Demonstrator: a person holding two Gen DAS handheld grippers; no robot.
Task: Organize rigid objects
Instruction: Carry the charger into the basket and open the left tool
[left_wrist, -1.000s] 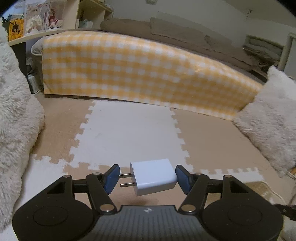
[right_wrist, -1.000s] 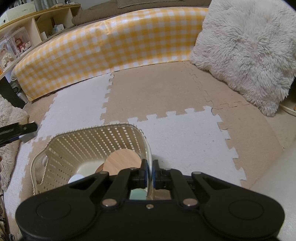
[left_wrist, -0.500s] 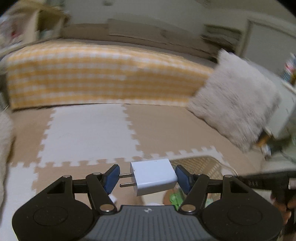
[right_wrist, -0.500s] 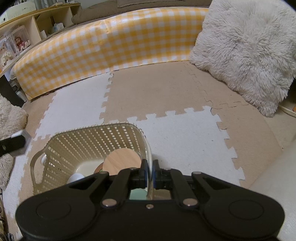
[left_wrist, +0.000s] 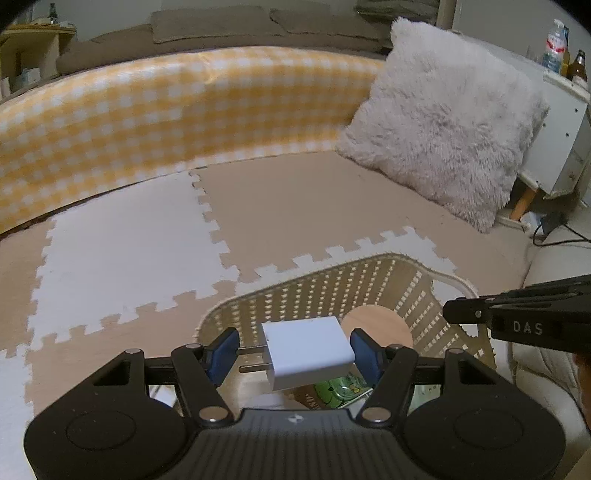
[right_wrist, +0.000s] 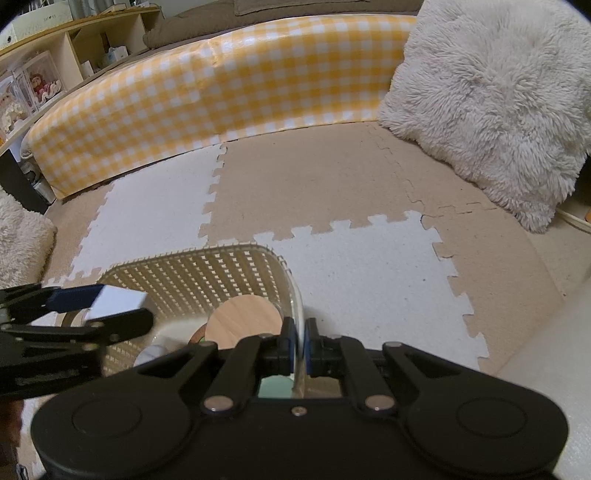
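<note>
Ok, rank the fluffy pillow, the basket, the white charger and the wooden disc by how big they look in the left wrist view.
1. Fluffy pillow
2. Basket
3. White charger, close to the camera, so its look is inflated
4. Wooden disc, partly hidden

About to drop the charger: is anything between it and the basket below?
Nothing visible blocks it. The white charger hangs in the left gripper over the open basket, above a wooden disc already inside it.

Basket (left_wrist: 413, 291) on floor mat (left_wrist: 122, 266), wooden disc (left_wrist: 380, 325) inside, cushion (left_wrist: 447, 129) behind right
</note>
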